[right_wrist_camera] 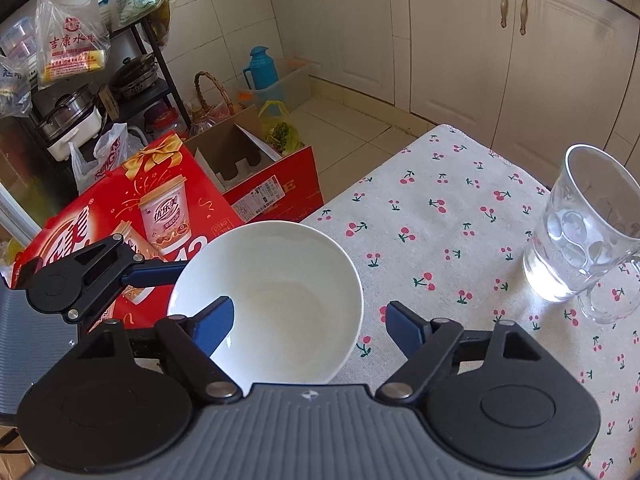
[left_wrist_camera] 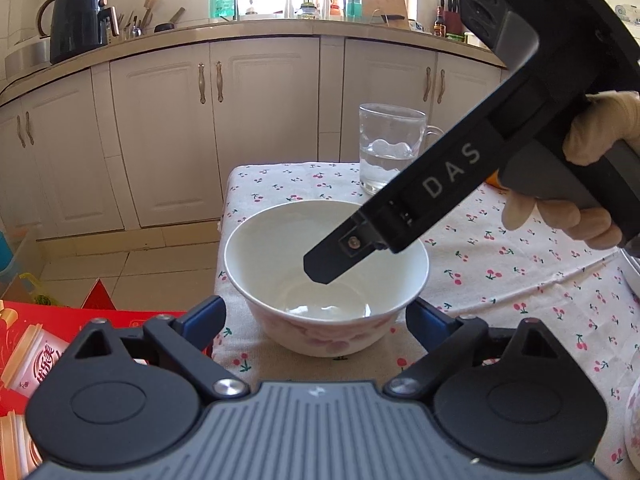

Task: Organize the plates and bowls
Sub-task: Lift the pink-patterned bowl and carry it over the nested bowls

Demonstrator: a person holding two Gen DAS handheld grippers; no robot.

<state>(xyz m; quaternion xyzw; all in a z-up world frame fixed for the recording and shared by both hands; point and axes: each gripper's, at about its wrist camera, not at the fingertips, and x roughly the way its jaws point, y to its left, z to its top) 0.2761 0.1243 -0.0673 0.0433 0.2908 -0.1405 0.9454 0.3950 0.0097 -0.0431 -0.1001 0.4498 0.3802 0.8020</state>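
Observation:
A white bowl (left_wrist_camera: 326, 268) with pink flowers outside stands near the left corner of the cherry-print tablecloth (left_wrist_camera: 520, 280). My left gripper (left_wrist_camera: 316, 320) is open, its blue fingers on either side of the bowl's base. My right gripper (right_wrist_camera: 310, 324) is open above the bowl (right_wrist_camera: 276, 300), its left finger over the bowl's inside and its right finger outside the rim. In the left wrist view the right gripper's finger (left_wrist_camera: 332, 256) reaches down over the bowl.
A glass mug (left_wrist_camera: 390, 148) with water stands behind the bowl, also in the right wrist view (right_wrist_camera: 580, 232). A red gift box (right_wrist_camera: 132, 216) and open cartons sit on the floor left of the table. Kitchen cabinets (left_wrist_camera: 260, 120) stand behind.

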